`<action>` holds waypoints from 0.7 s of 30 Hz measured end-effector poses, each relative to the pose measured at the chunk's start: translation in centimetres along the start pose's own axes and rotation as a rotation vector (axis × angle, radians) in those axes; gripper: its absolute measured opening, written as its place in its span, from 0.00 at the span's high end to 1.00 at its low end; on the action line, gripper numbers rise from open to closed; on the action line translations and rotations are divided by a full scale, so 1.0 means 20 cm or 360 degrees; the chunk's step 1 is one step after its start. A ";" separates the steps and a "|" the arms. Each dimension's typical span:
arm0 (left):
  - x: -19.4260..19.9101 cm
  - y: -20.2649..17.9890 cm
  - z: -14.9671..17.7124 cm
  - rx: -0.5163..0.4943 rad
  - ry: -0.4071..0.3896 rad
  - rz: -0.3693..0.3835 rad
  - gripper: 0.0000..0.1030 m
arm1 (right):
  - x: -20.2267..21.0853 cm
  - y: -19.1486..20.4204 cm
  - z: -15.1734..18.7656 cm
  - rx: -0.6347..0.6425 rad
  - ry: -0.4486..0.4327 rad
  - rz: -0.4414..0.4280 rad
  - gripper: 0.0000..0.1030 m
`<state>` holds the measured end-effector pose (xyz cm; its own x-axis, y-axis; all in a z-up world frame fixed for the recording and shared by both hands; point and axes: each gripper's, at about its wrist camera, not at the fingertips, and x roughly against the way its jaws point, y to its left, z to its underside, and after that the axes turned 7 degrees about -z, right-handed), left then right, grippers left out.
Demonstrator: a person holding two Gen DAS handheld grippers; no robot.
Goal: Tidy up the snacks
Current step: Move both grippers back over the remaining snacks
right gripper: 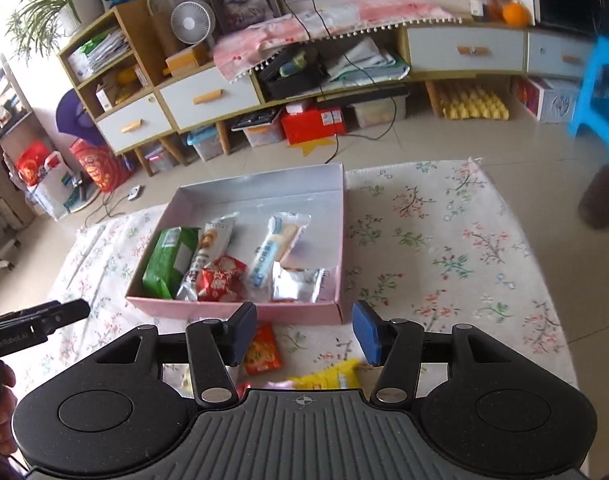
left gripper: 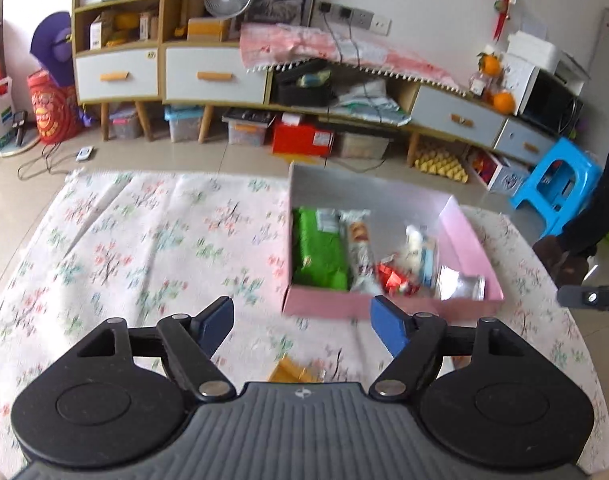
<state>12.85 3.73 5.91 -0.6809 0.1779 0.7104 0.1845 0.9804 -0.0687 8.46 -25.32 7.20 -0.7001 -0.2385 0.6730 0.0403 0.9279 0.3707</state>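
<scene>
- Left tongs (left gripper: 300, 322) and right tongs (right gripper: 304, 330): apart, holding nothing.
- Pink box (right gripper: 240, 314) holds about 6 snack packets.
- Orange packet (right gripper: 263, 350) lies on the table (right gripper: 444, 248), just outside the box.

one pink box (right gripper: 240, 314), five boxed snacks (right gripper: 166, 262)

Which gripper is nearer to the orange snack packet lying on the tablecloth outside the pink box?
Right. The right gripper hangs open just above the orange snack packet, close to its left finger. The left gripper is also open, off to the left.
</scene>
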 end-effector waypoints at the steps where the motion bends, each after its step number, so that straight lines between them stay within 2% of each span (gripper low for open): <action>1: 0.01 0.01 0.01 0.0007 0.0010 0.0002 0.29 | 0.02 -0.01 0.01 -0.0027 0.0002 -0.0016 0.49; 5: 0.06 0.05 0.07 0.0000 0.0034 0.0032 0.24 | 0.09 0.00 0.08 -0.0039 -0.0011 -0.0042 0.49; 13: 0.17 0.04 0.19 -0.0091 -0.0015 -0.0007 0.20 | 0.19 0.07 0.25 0.0025 0.0004 -0.0097 0.49; 21: 0.11 0.02 0.23 -0.0179 0.0038 -0.0053 0.18 | 0.15 0.13 0.33 0.0126 0.0090 -0.0101 0.42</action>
<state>8.24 4.96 4.20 -0.6712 0.1423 0.7275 0.2414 0.9699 0.0330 1.73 -21.73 5.84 -0.6582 -0.3112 0.6855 -0.0611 0.9296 0.3634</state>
